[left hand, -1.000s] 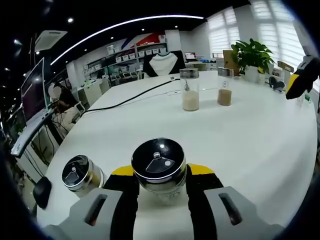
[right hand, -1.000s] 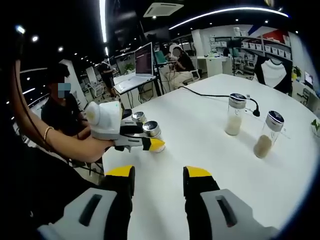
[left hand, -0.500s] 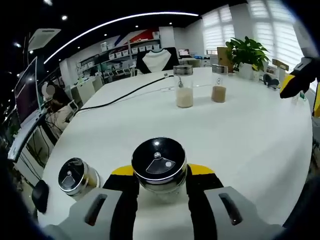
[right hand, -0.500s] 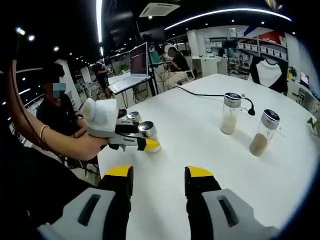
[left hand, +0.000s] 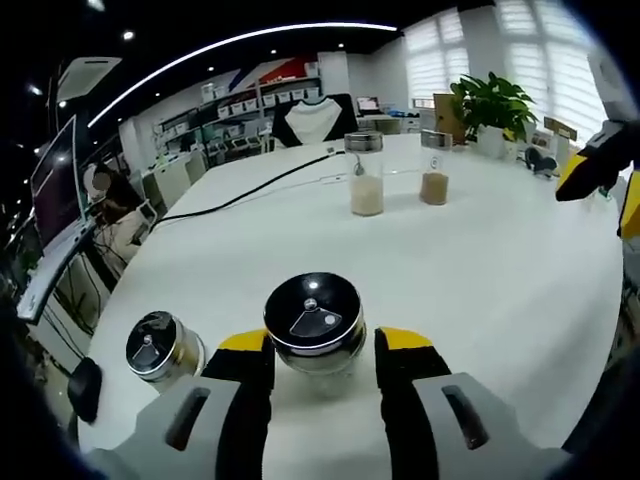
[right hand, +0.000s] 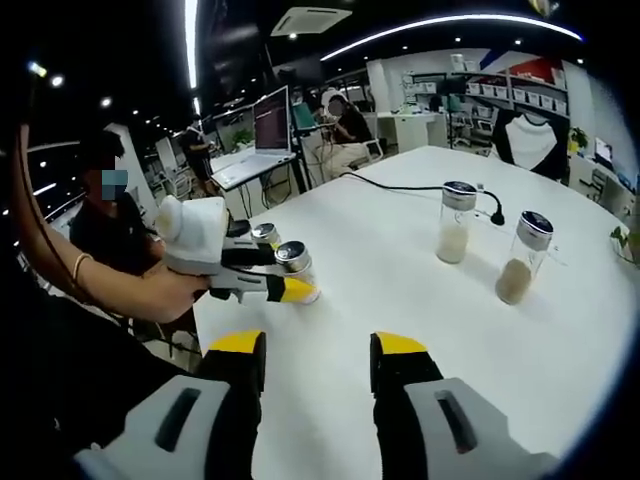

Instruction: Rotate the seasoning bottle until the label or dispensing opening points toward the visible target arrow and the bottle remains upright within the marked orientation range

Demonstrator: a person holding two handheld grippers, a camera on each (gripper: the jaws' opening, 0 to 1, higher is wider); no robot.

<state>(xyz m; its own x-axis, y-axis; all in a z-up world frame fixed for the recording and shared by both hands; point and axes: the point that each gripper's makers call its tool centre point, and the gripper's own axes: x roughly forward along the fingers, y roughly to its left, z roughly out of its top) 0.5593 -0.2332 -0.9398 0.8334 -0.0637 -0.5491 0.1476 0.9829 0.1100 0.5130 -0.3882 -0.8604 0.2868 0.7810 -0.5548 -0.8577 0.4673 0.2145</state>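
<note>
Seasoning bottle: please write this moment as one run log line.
left gripper: jaws around seasoning bottle | bottle: upright on white table | right gripper: open, holding nothing

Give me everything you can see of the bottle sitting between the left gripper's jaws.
The seasoning bottle is a short clear glass jar with a shiny metal collar and a round black lid bearing a grey wedge-shaped flap and a small centre dot. It stands upright on the white table, between the yellow-tipped jaws of the left gripper. In the left gripper view narrow gaps show at both sides, so contact is unclear. In the right gripper view it is the nearer of two jars. Its contents cannot be made out.
</note>
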